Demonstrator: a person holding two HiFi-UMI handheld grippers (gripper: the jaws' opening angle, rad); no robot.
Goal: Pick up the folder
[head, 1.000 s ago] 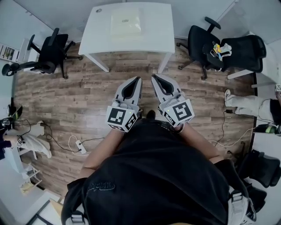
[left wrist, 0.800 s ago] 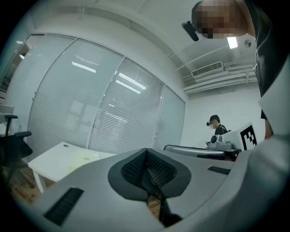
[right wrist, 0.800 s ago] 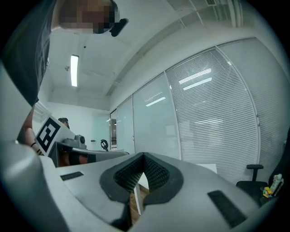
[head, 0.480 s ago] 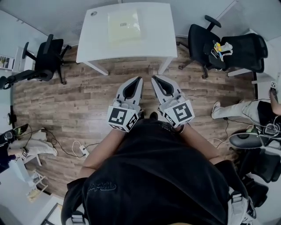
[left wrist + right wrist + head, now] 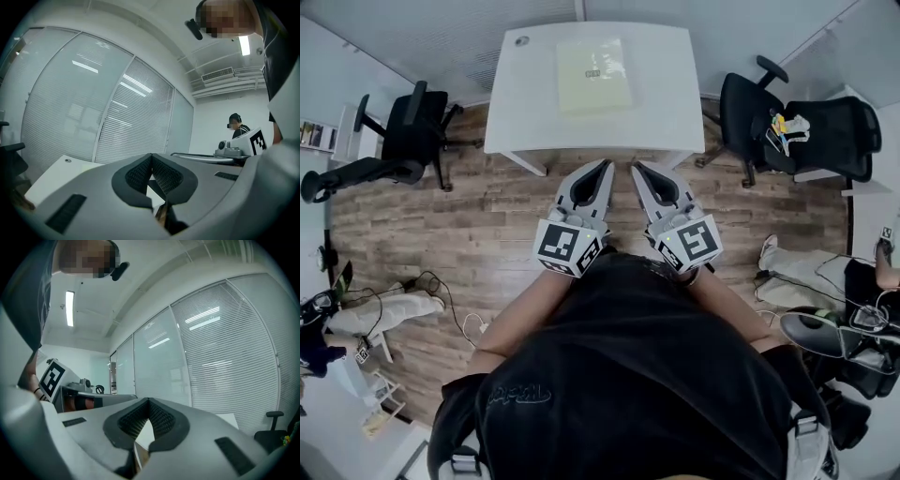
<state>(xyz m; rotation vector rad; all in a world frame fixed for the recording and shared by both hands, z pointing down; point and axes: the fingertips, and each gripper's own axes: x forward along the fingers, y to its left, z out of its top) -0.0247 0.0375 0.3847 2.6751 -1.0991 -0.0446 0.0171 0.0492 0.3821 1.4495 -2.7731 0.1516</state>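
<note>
Head view: folder [image 5: 594, 76] on table [image 5: 675, 112], beyond both empty closed grippers.

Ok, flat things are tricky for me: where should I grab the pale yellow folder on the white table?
The pale yellow folder lies flat on the white table, so only a thin edge offers a pinch. It is probably best to take its near edge, coming low from the table's front.

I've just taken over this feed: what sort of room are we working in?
Most likely an office: a white desk bearing a pale yellow folder, black swivel chairs on a wood-look floor, and glass partitions with blinds.
</note>
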